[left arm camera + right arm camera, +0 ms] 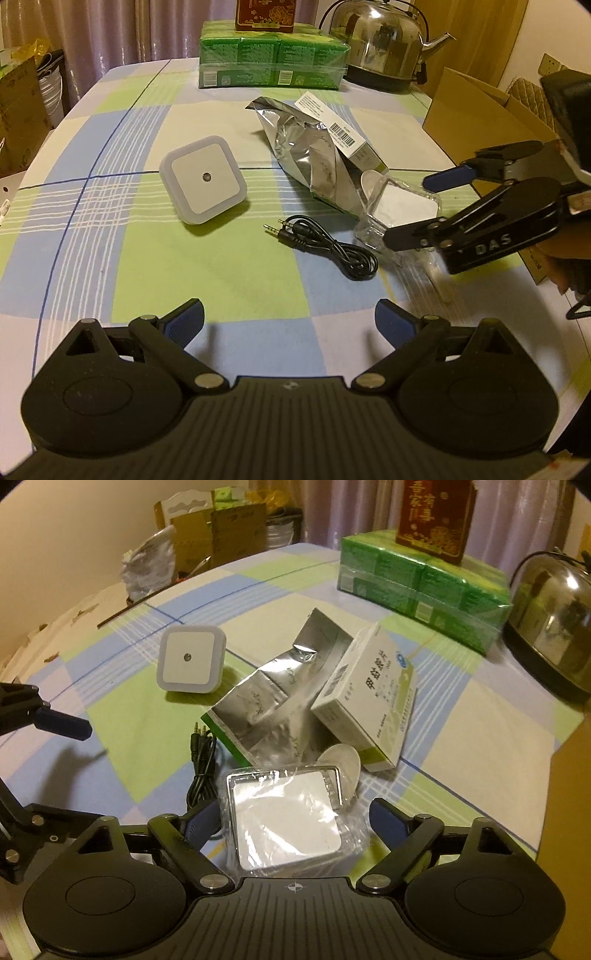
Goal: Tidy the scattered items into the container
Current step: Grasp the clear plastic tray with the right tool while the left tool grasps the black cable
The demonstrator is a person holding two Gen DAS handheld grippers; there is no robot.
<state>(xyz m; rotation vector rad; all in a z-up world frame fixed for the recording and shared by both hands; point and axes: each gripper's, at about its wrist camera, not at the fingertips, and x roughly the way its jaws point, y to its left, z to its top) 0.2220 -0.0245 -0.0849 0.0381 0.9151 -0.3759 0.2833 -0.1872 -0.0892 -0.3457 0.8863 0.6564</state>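
Note:
On the checked tablecloth [147, 258] lie a white square night light [203, 181] [188, 661], a coiled black audio cable [325, 243] [201, 760], a silver foil pouch [306, 147] [266, 709] and a white-green medicine box [332, 125] [369, 698] resting on the pouch. A clear plastic pack holding a white square [402, 203] [288, 819] sits between the fingers of my right gripper [408, 208] [293, 812], which is open around it. My left gripper [290, 317] hangs open over bare cloth, short of the cable. The open cardboard box [472, 110] stands at the table's right.
A green tissue multipack [273, 55] with a red carton [264, 14] on top and a steel kettle [384, 44] stand at the back of the table. Cardboard boxes and bags [18, 110] crowd the floor to the left. A small white round lid [343, 764] lies behind the plastic pack.

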